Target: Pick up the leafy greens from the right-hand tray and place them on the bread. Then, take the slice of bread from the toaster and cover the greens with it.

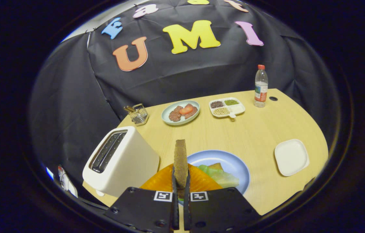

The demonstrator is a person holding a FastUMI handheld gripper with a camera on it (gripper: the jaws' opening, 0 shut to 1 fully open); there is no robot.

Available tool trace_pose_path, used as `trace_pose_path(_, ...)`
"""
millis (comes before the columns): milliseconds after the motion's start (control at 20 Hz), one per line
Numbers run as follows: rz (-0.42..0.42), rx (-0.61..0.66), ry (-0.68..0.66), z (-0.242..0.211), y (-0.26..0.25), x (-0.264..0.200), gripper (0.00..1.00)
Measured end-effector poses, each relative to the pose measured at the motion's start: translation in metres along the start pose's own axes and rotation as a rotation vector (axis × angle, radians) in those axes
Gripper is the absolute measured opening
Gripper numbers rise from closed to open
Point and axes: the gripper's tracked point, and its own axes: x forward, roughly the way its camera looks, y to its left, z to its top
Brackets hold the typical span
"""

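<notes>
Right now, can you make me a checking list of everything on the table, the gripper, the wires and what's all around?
Surface: wooden table, one small hole near the bottle.
Job's things: bread slice upright between the fingers; leafy greens on the blue plate; toaster beside it; white tray bare.
Clutter: meat plate, divided dish, water bottle, wire basket.
Gripper: shut on the bread slice.
Cables: some below the toaster, blurred.
Surroundings: black cloth wall.

Pale wooden table [260, 136] against a draped black cloth wall [72, 97].
</notes>
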Motion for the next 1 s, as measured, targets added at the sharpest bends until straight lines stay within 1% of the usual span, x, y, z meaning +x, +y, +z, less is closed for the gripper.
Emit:
trace_pose_path(100,0.017,0.022,0.010,-0.007,-0.004,0.005,0.06)
trace_pose_path(350,0.011,0.046,0.021,-0.017,-0.030,0.010,0.06)
trace_pose_path(550,-0.015,0.044,0.051,-0.026,-0.055,0.014,0.14)
trace_pose_path(600,-0.019,0.038,0.063,-0.029,-0.060,0.016,0.19)
trace_pose_path(650,-0.021,0.032,0.071,-0.031,-0.064,0.017,0.22)
trace_pose_path(750,-0.030,0.017,0.093,-0.035,-0.073,0.020,0.32)
trace_pose_path(800,-0.038,0.006,0.103,-0.037,-0.078,0.022,0.41)
trace_pose_path(850,-0.050,-0.008,0.114,-0.040,-0.084,0.025,0.47)
trace_pose_path(900,-0.059,-0.017,0.123,-0.041,-0.088,0.027,0.60)
trace_pose_path(1000,-0.062,-0.032,0.140,-0.045,-0.093,0.032,0.76)
